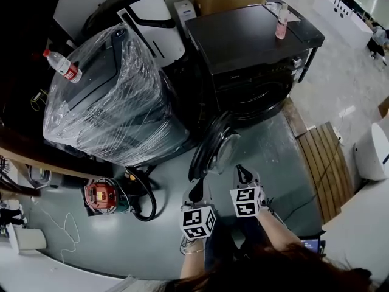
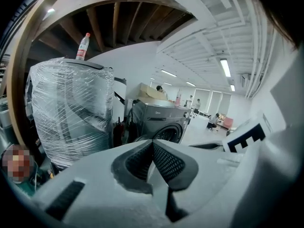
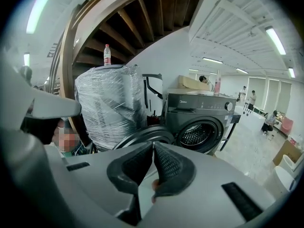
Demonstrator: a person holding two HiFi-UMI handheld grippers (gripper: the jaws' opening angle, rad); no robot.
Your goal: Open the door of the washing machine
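Observation:
A dark grey front-loading washing machine (image 1: pixel 255 59) stands at the upper middle of the head view. Its round door (image 1: pixel 213 146) hangs swung wide open toward me, and the steel drum (image 3: pixel 198 136) shows through the opening in the right gripper view. My left gripper (image 1: pixel 196 191) and right gripper (image 1: pixel 243 174) are side by side in front of the open door, apart from it. Both have their ribbed pads (image 2: pixel 164 159) pressed tip to tip with nothing between them. The right gripper (image 3: pixel 153 148) points at the door and the left gripper (image 2: pixel 152 145) toward the machine (image 2: pixel 161 122).
A second appliance wrapped in clear film (image 1: pixel 115 96) stands left of the washer with a water bottle (image 1: pixel 62 64) on top. A red device (image 1: pixel 102 195) and black hose (image 1: pixel 146 199) lie on the floor at left. A pink bottle (image 1: pixel 281 22) stands on the washer. Wooden slats (image 1: pixel 322 169) lie at right.

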